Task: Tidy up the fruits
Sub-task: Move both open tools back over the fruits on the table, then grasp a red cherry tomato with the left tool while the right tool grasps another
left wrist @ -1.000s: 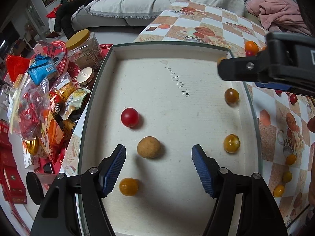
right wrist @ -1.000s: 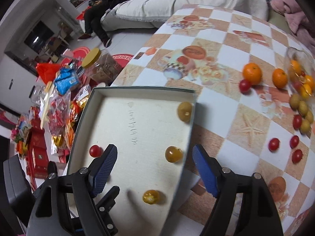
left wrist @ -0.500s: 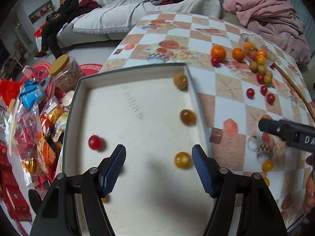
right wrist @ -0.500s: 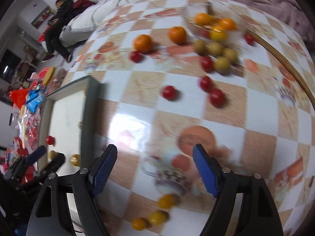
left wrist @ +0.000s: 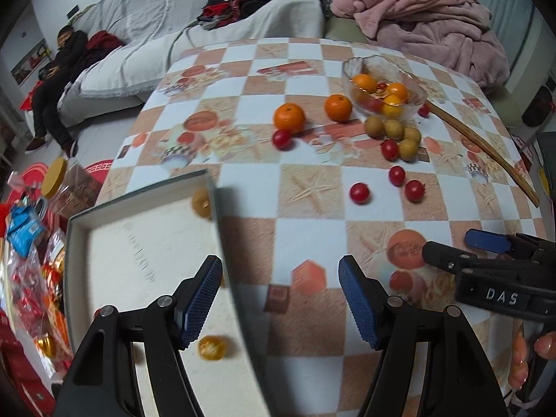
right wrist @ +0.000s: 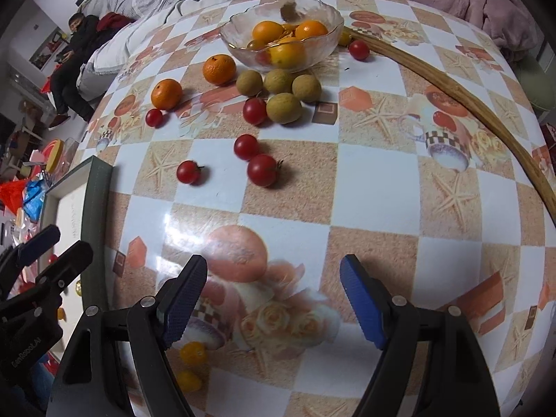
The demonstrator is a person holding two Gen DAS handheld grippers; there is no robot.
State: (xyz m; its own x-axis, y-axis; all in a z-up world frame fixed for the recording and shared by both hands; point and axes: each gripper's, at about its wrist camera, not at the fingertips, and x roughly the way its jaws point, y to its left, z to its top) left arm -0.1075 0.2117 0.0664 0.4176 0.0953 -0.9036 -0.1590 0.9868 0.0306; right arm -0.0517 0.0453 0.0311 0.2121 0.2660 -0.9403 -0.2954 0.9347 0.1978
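Fruit lies scattered on the checkered table: red cherry tomatoes (right wrist: 262,170), brown longans (right wrist: 284,107), oranges (right wrist: 219,68) and small yellow tomatoes (right wrist: 193,352). A glass bowl (right wrist: 323,40) at the far side holds oranges. A shallow tray (left wrist: 73,253) at the left holds a yellow tomato (left wrist: 212,347) and a brown fruit (left wrist: 201,203). My left gripper (left wrist: 279,304) is open and empty over the tray's right edge. My right gripper (right wrist: 272,304) is open and empty above the table near the front. It also shows in the left wrist view (left wrist: 462,250).
A thin wooden stick (right wrist: 451,87) curves across the table's right side. Snack packets (left wrist: 31,278) and a yellow-lidded jar (left wrist: 66,187) crowd the floor left of the tray. A sofa with blankets (left wrist: 434,17) stands behind the table. A person (left wrist: 59,69) sits at the far left.
Both grippers have swung right, from over the tray to over the table. The bowl and the scattered fruit have come into view. Both stay open.
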